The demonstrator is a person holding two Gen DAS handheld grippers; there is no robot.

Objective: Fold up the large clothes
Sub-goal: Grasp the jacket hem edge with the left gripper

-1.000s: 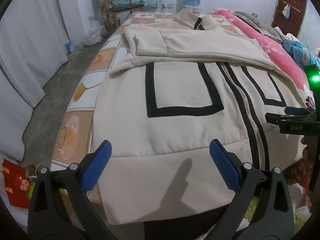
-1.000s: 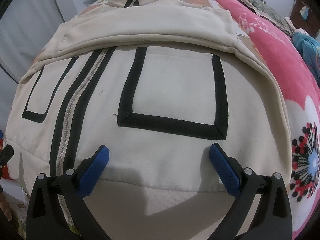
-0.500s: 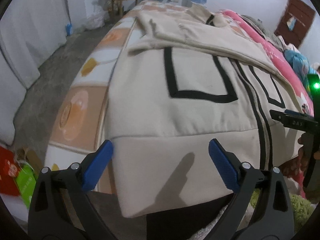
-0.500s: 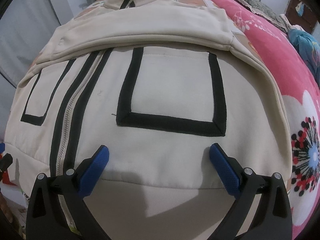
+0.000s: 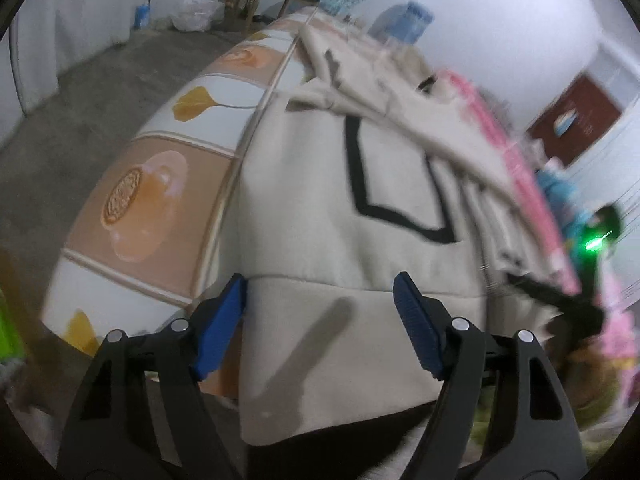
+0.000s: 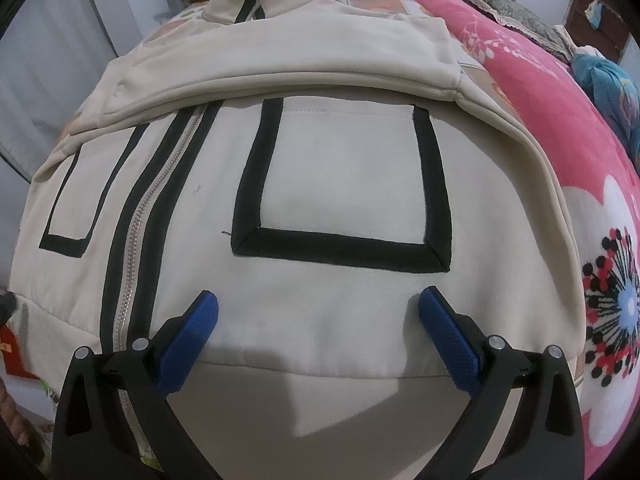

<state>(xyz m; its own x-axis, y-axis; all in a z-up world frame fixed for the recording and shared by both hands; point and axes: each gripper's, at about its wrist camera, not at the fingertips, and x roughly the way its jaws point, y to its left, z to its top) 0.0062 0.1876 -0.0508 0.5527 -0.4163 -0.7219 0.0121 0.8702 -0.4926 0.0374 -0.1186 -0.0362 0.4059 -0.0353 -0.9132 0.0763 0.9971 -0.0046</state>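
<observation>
The cream zip-up fleece jacket with black trim [image 5: 320, 216] lies lengthwise away on the bed [image 5: 160, 184]. The left gripper [image 5: 320, 320] is closing over its hem corner, pads not yet pressing. The right gripper [image 6: 320, 336] is spread above the hem.

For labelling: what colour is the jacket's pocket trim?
Black trim on cream jacket; clearest in right wrist view.

No text, label, brand, number or sign can be read in either view. The left wrist view is blurred by motion; the round emblem [image 5: 122, 196] printed on the bed sheet [image 5: 168, 216] shows only an unclear pattern, with no letters that can be made out. In the right wrist view the cream jacket [image 6: 320, 320] carries plain black stripes and pocket outlines only. The red packet [image 6: 12, 354] at the left edge shows marks too small to read.
</observation>
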